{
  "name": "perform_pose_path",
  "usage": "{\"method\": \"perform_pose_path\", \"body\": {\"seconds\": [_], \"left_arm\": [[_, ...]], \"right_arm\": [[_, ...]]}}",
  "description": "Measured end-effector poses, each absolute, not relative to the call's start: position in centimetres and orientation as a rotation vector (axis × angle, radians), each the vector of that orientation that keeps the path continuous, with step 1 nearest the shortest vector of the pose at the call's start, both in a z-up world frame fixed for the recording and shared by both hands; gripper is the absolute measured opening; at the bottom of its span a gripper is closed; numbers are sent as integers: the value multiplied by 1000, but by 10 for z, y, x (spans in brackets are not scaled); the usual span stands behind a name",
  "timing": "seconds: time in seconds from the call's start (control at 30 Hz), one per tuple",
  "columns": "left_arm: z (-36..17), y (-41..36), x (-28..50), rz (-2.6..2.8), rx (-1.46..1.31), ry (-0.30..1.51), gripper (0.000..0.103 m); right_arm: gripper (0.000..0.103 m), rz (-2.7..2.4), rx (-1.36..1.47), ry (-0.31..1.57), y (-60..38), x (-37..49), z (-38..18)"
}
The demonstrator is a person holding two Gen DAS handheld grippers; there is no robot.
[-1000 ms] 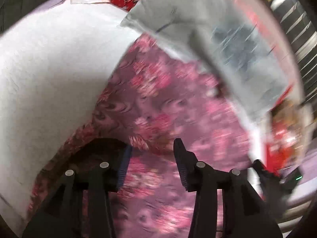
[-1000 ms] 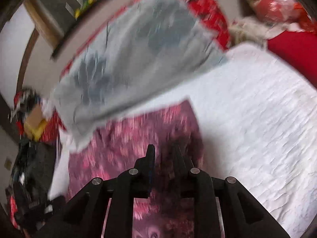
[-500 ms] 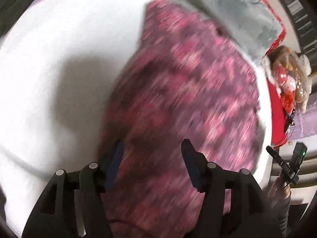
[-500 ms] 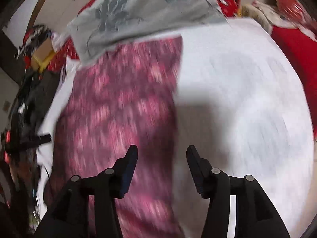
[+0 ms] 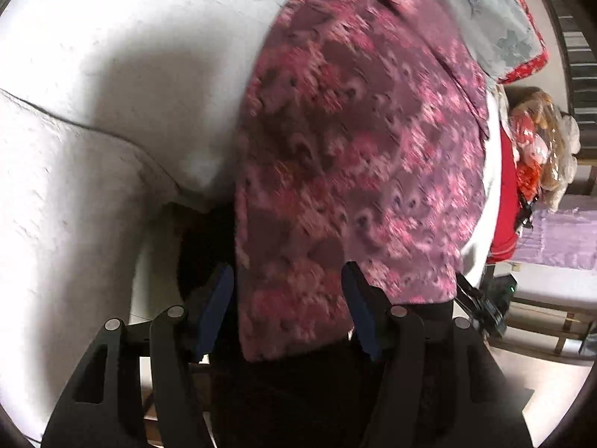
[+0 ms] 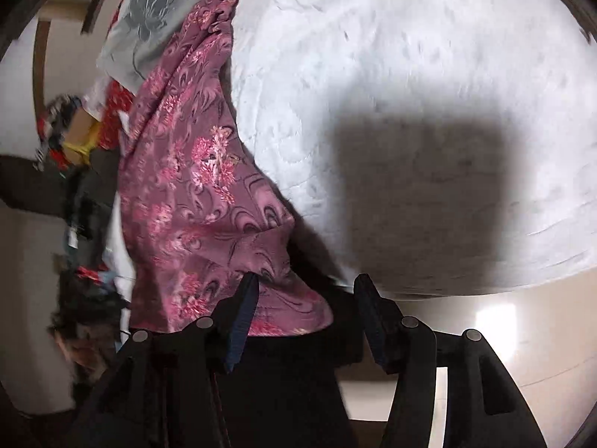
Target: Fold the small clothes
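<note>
**Both grippers back at the near hem after the release**

A second ago the jaws of both grippers were much narrower and pointed at the middle of the pink floral garment (image 5: pixel 358 156); now both look down at its near edge, where the cloth hangs over the side of the white quilted bed (image 6: pixel 410 74). The garment lies stretched along the bed, its far end tucked against a grey flowered pillow (image 5: pixel 488 11).

The left gripper (image 5: pixel 287 310) stands spread, its blue pads either side of the hanging hem; the cloth sits between them but neither pad clearly presses on it. The right gripper (image 6: pixel 304 317) is spread too and its jaws are opening a little further; the garment's corner lies by the left pad and in the gap, with no pinch visible. Its square shadow (image 6: pixel 421 186) falls on the bare quilt beside the garment.

Judging by this, the earlier hold is let go and the hands have come to the near end, which suits a lengthwise fold: each gripper takes a hem corner and carries it toward the pillow end. The left view is motion-blurred, so exact contact there is uncertain. The overhanging hem may slip off the bed if a grasp catches only one layer
</note>
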State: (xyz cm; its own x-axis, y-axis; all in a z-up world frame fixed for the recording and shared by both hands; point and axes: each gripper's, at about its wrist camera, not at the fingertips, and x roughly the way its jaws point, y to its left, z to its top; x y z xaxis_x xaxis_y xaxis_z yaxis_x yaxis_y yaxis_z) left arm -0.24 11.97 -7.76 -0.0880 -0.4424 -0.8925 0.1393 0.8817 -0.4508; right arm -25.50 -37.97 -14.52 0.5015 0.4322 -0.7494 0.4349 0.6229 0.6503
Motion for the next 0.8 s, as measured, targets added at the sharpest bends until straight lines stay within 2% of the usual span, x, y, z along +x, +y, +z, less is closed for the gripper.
{"method": "perform_pose_path", "body": {"seconds": [0.17, 0.2, 0.23, 0.27, 0.3, 0.4, 0.53, 0.67, 0.73, 0.8], "left_arm": [[-76, 103, -18, -494, -193, 1584, 58], [-76, 100, -20, -483, -162, 1581, 46], [-75, 100, -23, -473, -139, 1577, 33], [-77, 97, -26, -470, -116, 1590, 8], [-79, 95, -27, -468, -104, 1600, 3], [-76, 98, -28, -471, -125, 1585, 0], [-73, 109, -24, -477, -228, 1576, 0], [-70, 121, -20, -485, -293, 1569, 1], [-72, 124, -19, -454, -278, 1563, 15], [-79, 124, -20, -433, -276, 1577, 53]], "right_arm": [[56, 129, 973, 1089, -367, -241, -157], [49, 133, 963, 1080, -366, -241, -155], [29, 153, 945, 1061, -366, -242, -150], [14, 172, 939, 1053, -366, -242, -147], [5, 182, 920, 1048, -364, -243, -143], [4, 205, 834, 1034, -356, -244, -127], [4, 236, 814, 957, -350, -245, -100], [4, 230, 816, 956, -351, -240, -94], [4, 222, 810, 970, -353, -237, -98], [4, 220, 819, 986, -355, -236, -103]]}}
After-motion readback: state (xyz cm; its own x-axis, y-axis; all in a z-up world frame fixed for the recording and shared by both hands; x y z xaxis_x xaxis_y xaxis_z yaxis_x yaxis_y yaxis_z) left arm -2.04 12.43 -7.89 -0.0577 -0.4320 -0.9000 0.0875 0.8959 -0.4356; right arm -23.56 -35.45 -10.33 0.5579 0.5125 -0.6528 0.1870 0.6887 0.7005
